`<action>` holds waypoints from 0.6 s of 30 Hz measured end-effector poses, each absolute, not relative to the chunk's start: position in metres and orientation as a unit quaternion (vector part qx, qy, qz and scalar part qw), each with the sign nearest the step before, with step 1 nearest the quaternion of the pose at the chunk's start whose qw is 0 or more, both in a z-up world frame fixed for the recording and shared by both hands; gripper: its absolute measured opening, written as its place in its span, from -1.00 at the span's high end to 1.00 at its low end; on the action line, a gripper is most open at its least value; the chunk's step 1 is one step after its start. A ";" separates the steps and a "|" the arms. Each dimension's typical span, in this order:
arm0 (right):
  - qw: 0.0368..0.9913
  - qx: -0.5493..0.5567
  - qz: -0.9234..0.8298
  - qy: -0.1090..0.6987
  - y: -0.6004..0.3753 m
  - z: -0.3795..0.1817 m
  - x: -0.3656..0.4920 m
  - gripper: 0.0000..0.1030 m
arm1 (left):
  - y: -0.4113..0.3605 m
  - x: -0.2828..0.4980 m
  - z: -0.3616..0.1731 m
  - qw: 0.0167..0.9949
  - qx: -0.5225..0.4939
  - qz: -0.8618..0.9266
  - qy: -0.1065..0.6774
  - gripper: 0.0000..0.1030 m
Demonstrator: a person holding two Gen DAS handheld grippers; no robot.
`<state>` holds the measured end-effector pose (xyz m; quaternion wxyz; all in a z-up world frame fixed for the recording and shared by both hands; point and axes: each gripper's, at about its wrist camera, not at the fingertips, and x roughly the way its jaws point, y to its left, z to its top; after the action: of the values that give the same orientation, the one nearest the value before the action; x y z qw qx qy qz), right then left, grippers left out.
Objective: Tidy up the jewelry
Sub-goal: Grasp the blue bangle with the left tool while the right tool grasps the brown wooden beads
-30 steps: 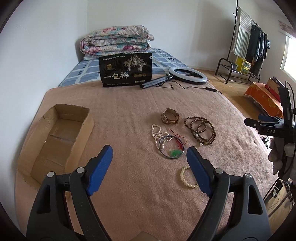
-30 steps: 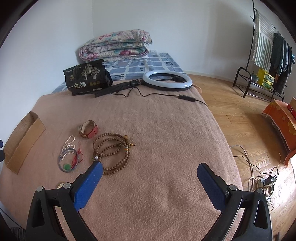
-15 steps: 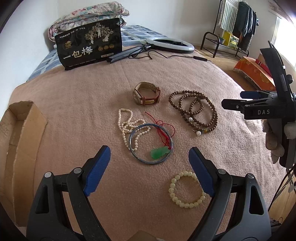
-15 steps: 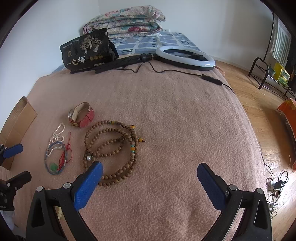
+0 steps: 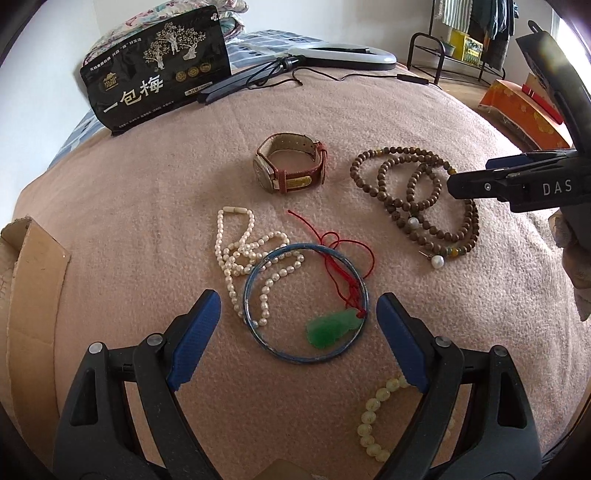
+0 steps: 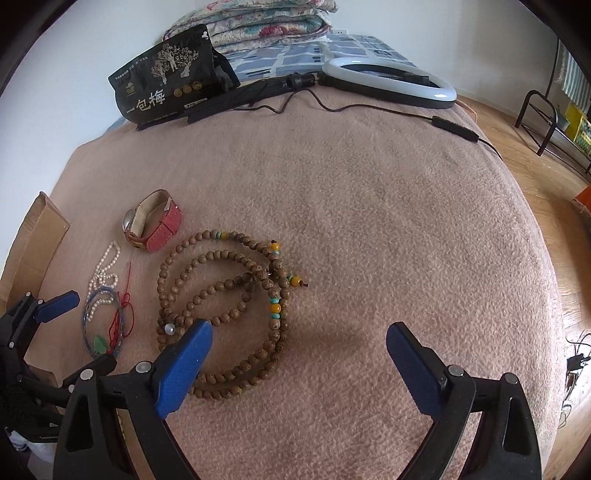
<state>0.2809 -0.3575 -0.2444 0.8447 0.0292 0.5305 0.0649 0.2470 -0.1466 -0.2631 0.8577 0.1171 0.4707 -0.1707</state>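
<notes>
the left gripper [image 5: 297, 328] hangs over the pink blanket [image 5: 147, 206] with its blue pads spread wide, touching nothing. between them lies the blue bangle [image 5: 255, 332], and inside its ring the green pendant [image 5: 332, 326] on a red cord [image 5: 343, 258]. just below the right-hand pad a pale bead bracelet [image 5: 373, 417] curls on the blanket, partly hidden behind the gripper's black frame. the pearl strand [image 5: 240, 251] runs under and across the bangle's far-left side.

the right gripper [image 6: 299, 354] points down at bare blanket; its jaws are closing, with nothing pressed between them. its left pad overlaps the near-left loops of the wooden bead string [image 6: 229, 295] in the view, though whether it touches them i cannot tell. that string lies in several coils, with yellow and turquoise beads along its right side.

farther on, the watch [image 5: 291, 162] with a red-brown strap stands on edge, apart from the beads. at the left edge a cardboard box [image 5: 33, 280] sits on the blanket, only its flap and wall showing. at the back lie a black printed bag [image 5: 159, 70], a ring light [image 6: 391, 81] with its cable [image 6: 388, 107], and folded quilts [image 6: 266, 22]. a clothes rack [image 5: 469, 33] stands off to the right on the wooden floor [image 6: 532, 140].
</notes>
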 end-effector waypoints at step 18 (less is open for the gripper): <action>0.820 0.102 0.062 0.559 -0.351 -0.254 0.311 -0.83 | -0.142 0.251 -0.271 0.862 0.096 -0.174 0.467 -0.65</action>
<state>0.3113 -0.3508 -0.2543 0.8204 0.1024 0.5590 0.0624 0.2512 -0.1420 -0.2712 0.8619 0.0957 0.4665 -0.1741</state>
